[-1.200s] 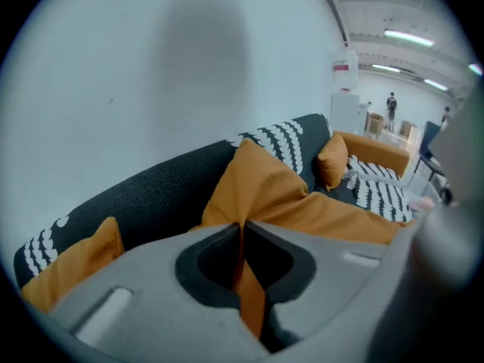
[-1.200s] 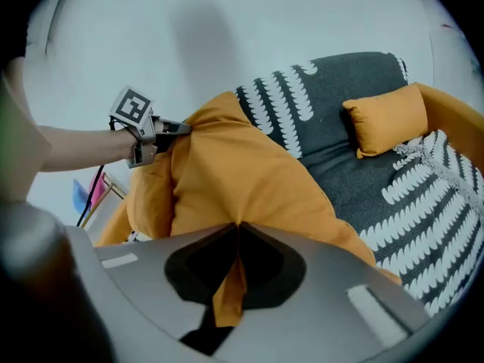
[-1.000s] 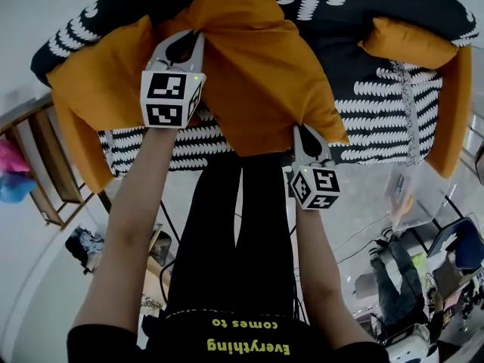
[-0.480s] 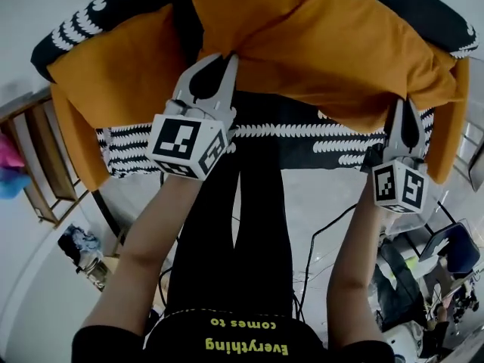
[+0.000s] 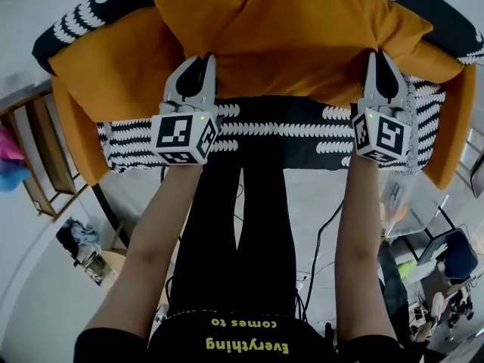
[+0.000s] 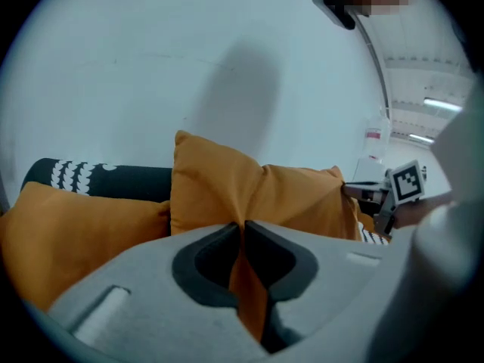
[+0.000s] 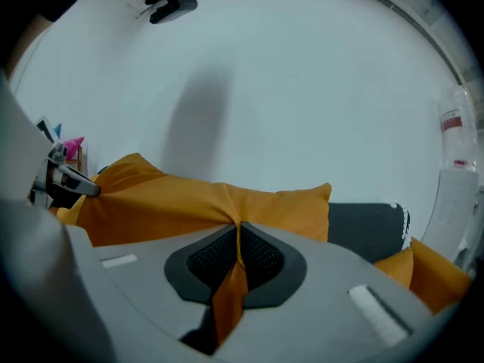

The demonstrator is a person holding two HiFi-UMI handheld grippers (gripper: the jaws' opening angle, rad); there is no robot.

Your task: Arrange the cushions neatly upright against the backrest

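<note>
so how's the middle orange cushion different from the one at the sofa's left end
The middle cushion is pinched along its near edge by the left gripper, whose jaws have just been opening a little with fabric between them, and the right gripper; the left-end cushion is untouched. The middle cushion rises higher than the left-end cushion, and its fabric puckers at the grips while the other looks smooth. Both are plain orange.
</note>
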